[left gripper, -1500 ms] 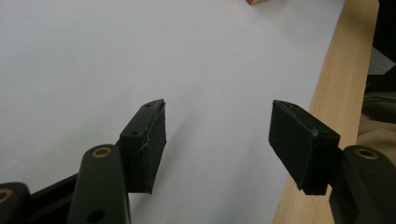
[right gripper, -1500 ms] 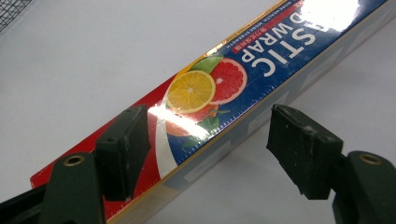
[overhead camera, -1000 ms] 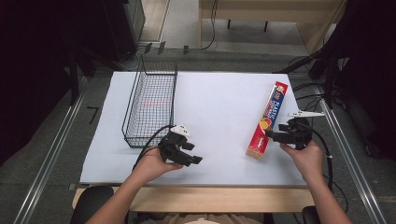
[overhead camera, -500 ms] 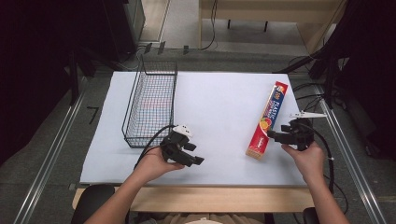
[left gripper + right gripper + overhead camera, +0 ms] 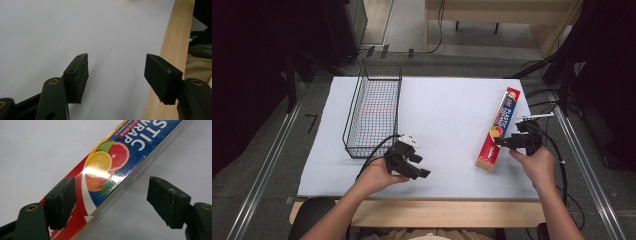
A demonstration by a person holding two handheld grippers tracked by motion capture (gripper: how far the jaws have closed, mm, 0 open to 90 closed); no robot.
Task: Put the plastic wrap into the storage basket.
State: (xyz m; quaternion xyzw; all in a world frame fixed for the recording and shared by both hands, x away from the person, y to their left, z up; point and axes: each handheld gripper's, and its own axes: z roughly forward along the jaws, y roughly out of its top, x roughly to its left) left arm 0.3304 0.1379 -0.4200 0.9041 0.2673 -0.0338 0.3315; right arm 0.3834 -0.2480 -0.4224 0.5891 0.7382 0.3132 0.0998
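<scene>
A long red and blue plastic wrap box with citrus pictures lies on the white table mat at the right. My right gripper is open right beside the box's lower half. In the right gripper view the box runs diagonally between and under my open right gripper, one jaw over its red part. My left gripper is open near the table's front, held in a hand, nothing between its jaws. In the left gripper view my left gripper stands open over bare white mat.
A black wire basket stands at the mat's left, empty as far as I can see. The wooden table edge runs close to my left gripper. Cables trail at the right edge. The white mat lies between basket and box.
My right gripper has edged slightly closer to the box. The left gripper has barely moved.
</scene>
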